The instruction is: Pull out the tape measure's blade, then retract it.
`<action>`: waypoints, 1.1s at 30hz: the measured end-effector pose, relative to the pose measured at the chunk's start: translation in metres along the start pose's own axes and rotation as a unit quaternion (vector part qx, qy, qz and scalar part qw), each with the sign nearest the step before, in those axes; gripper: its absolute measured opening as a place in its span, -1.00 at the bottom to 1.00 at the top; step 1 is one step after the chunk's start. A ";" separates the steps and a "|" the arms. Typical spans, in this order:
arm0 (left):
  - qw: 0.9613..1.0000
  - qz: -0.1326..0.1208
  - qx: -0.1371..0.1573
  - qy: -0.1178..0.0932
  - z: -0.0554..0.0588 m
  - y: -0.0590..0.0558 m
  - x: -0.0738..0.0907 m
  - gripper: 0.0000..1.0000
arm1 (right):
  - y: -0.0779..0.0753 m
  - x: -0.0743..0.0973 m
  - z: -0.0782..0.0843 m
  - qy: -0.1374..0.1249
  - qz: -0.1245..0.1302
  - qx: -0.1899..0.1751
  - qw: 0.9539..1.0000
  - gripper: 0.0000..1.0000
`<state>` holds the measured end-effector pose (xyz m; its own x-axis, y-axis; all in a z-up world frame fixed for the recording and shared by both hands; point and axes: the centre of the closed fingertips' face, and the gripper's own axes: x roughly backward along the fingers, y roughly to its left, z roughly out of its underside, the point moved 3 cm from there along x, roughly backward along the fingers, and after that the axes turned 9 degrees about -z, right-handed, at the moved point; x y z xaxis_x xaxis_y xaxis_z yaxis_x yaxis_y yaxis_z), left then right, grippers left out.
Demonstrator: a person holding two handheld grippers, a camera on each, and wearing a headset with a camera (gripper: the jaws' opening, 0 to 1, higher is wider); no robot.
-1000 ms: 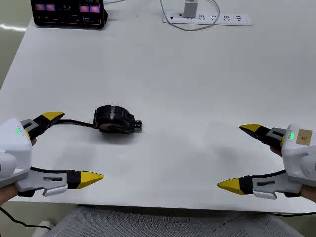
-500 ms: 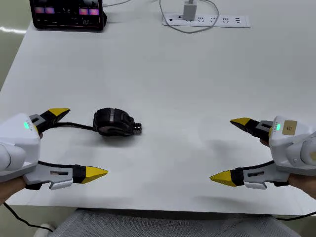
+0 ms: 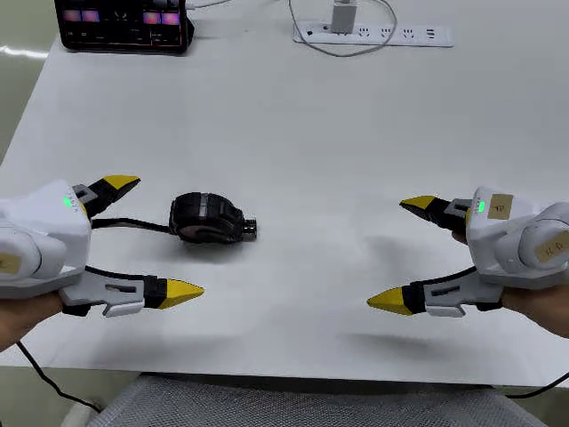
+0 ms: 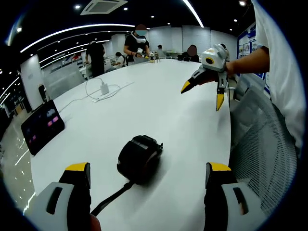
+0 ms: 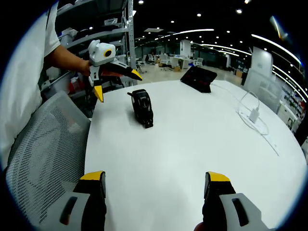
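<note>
Closing inward since 1 second ago, the left gripper and right gripper hover over the table, both jaws spread wide, empty. The tape lies unmoved at the left gripper's 3 o'clock, near its tips; the right gripper is well apart at the tape's 3 o'clock.

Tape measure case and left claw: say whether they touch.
Apart. The head view shows bare table between the tape measure case and both yellow tips of the open left claw.
</note>
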<state>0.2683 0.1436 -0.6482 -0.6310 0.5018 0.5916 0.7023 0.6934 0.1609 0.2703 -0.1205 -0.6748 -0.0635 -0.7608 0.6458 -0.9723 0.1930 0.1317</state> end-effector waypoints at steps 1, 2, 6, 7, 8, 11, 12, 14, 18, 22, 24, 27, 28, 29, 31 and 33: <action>1.000 0.001 -0.003 0.000 -0.001 0.001 -0.002 0.95 | -0.001 -0.002 -0.001 0.001 -0.002 0.004 1.000 0.66; 1.000 0.001 -0.004 0.001 -0.001 0.001 -0.003 0.94 | -0.002 -0.003 -0.003 0.002 -0.003 0.005 1.000 0.66; 1.000 0.003 -0.012 0.002 -0.004 0.003 -0.007 0.94 | -0.007 -0.005 -0.011 -0.002 -0.004 0.010 1.000 0.66; 1.000 0.004 -0.016 0.003 -0.004 0.004 -0.008 0.94 | -0.008 -0.006 -0.012 -0.004 -0.004 0.010 1.000 0.66; 1.000 0.005 -0.017 0.004 -0.004 0.004 -0.009 0.93 | -0.011 -0.007 -0.011 -0.004 -0.004 0.011 1.000 0.65; 1.000 0.006 -0.018 0.004 -0.004 0.007 -0.014 0.91 | -0.014 -0.010 -0.014 -0.004 -0.005 0.015 1.000 0.65; 1.000 0.007 -0.018 0.005 -0.004 0.006 -0.015 0.91 | -0.014 -0.011 -0.016 -0.004 -0.006 0.016 1.000 0.64; 1.000 0.012 -0.025 0.007 -0.004 0.005 -0.019 0.91 | -0.014 -0.014 -0.018 -0.002 -0.009 0.020 1.000 0.64; 0.999 0.018 -0.030 0.010 -0.006 0.004 -0.023 0.89 | -0.016 -0.018 -0.019 0.004 -0.014 0.027 1.000 0.63; 0.999 0.029 -0.037 0.014 -0.006 0.003 -0.026 0.87 | -0.019 -0.021 -0.022 0.006 -0.018 0.031 0.999 0.63; 0.998 0.030 -0.047 0.016 -0.006 0.003 -0.028 0.86 | -0.020 -0.023 -0.024 0.008 -0.021 0.033 0.999 0.62; 0.998 0.029 -0.050 0.019 -0.006 0.006 -0.031 0.86 | -0.022 -0.026 -0.026 0.009 -0.024 0.037 0.999 0.61; 0.998 0.030 -0.051 0.019 -0.007 0.007 -0.032 0.85 | -0.023 -0.026 -0.027 0.010 -0.026 0.038 0.999 0.61; 0.998 0.030 -0.050 0.020 -0.007 0.008 -0.033 0.84 | -0.023 -0.028 -0.028 0.011 -0.027 0.039 0.999 0.61; 0.998 0.024 -0.059 0.018 -0.007 0.012 -0.034 0.76 | -0.025 -0.030 -0.029 0.014 -0.032 0.042 0.999 0.59; 0.998 0.030 -0.059 0.022 -0.007 0.013 -0.036 0.72 | -0.025 -0.031 -0.030 0.016 -0.035 0.045 0.998 0.59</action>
<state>0.3026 0.1311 -0.6623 -0.5729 0.5160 0.6369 0.7740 0.5961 0.2134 0.3037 -0.0833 -0.6760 0.0102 -0.7496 0.6618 -0.9906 0.0829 0.1092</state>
